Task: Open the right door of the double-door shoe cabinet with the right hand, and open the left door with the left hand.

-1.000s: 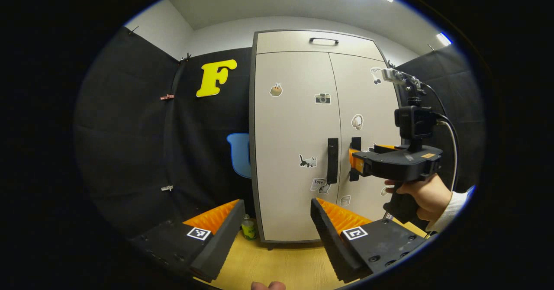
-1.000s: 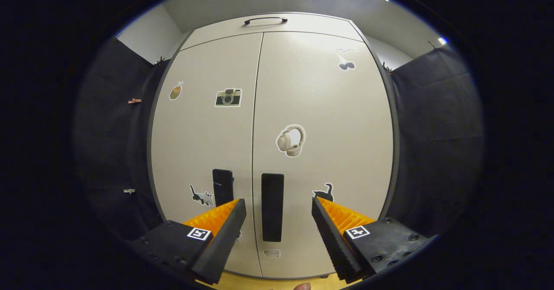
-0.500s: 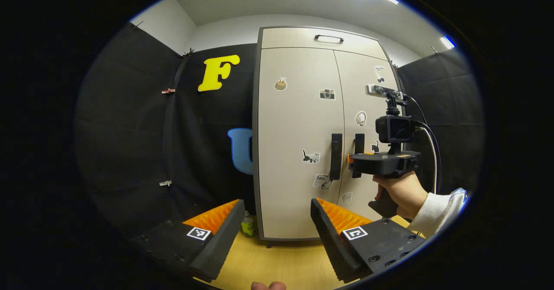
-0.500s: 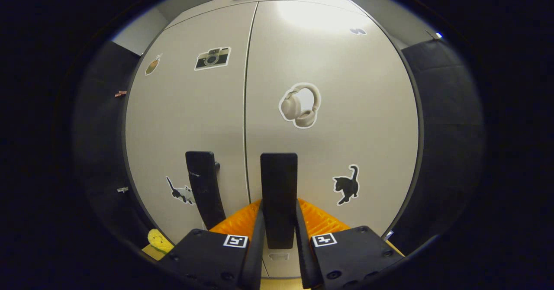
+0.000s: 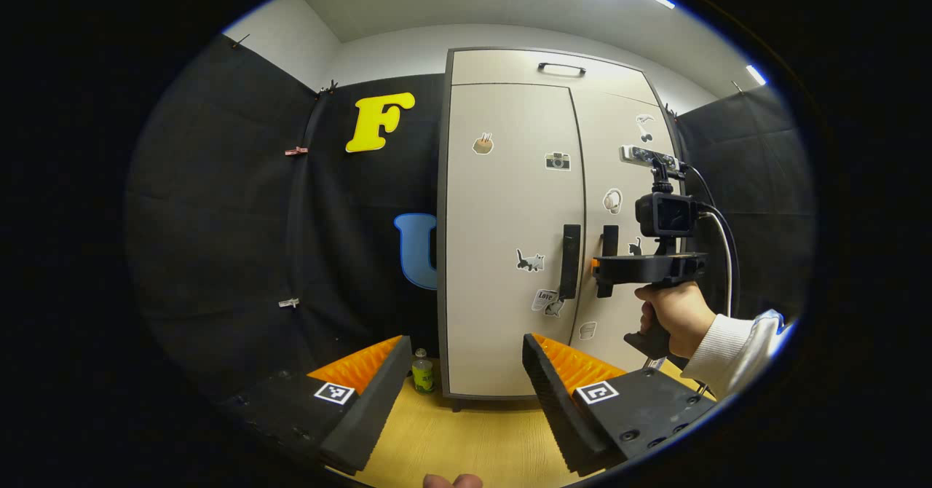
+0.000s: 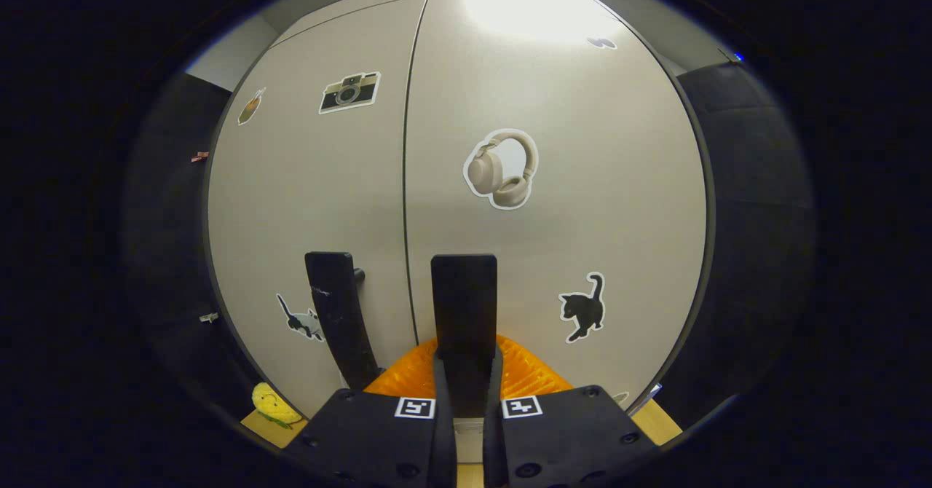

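Observation:
The pale shoe cabinet (image 5: 510,204) stands upright with both doors shut and stickers on them. In the right gripper view, my right gripper (image 6: 466,375) is shut on the black vertical handle (image 6: 464,306) of the right door (image 6: 582,182). The left door's handle (image 6: 337,313) stands free just left of it. In the left gripper view, a hand (image 5: 673,317) holds the right gripper (image 5: 598,271) against the right handle (image 5: 609,248). My left gripper (image 5: 462,375) is open and empty, well back from the left handle (image 5: 571,261).
A small green bottle (image 5: 422,371) stands on the wooden floor (image 5: 466,437) by the cabinet's left foot. A yellow thing (image 6: 269,403) lies low at the left. Black cloth walls flank the cabinet. A top panel with a handle (image 5: 561,68) sits above the doors.
My right gripper moved in and closed on the right door's handle, then tightened. My left gripper drifted back a little. Both doors remain shut.

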Demonstrator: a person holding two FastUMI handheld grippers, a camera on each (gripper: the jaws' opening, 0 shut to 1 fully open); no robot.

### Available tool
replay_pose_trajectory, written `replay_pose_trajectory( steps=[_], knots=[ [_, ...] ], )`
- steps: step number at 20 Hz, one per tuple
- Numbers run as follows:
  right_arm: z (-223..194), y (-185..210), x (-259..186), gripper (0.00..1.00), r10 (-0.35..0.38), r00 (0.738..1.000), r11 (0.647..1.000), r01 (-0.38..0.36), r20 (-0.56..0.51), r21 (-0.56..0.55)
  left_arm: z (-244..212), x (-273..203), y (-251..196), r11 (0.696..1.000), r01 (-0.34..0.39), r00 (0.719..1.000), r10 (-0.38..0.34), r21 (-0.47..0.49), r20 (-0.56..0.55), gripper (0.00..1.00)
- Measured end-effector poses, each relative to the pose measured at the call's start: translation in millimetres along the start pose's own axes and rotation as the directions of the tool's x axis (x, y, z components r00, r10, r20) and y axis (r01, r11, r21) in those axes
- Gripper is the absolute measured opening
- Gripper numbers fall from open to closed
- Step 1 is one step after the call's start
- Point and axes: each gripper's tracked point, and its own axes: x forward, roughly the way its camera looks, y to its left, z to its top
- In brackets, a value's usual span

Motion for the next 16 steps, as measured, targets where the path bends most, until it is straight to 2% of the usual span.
replay_pose_trajectory(
  steps=[12,13,14,16],
  knots=[
    [10,-22,-38,0.18,0.052,0.998,0.998,-0.053,0.045,0.030,5,-27,-25,1.000,-0.019,1.000,0.019,0.010,0.008,0.94],
    [13,-23,-39,0.18,0.066,0.996,0.997,-0.068,0.053,0.029,4,-29,-28,1.000,-0.018,1.000,0.018,0.010,0.007,0.94],
    [11,-23,-39,0.13,0.077,0.996,0.996,-0.079,0.054,0.038,4,-29,-33,1.000,-0.015,1.000,0.015,0.009,0.005,0.94],
    [10,-24,-39,0.13,0.086,0.995,0.995,-0.088,0.047,0.041,4,-31,-43,1.000,-0.003,1.000,0.003,0.005,0.002,0.95]
  ],
)
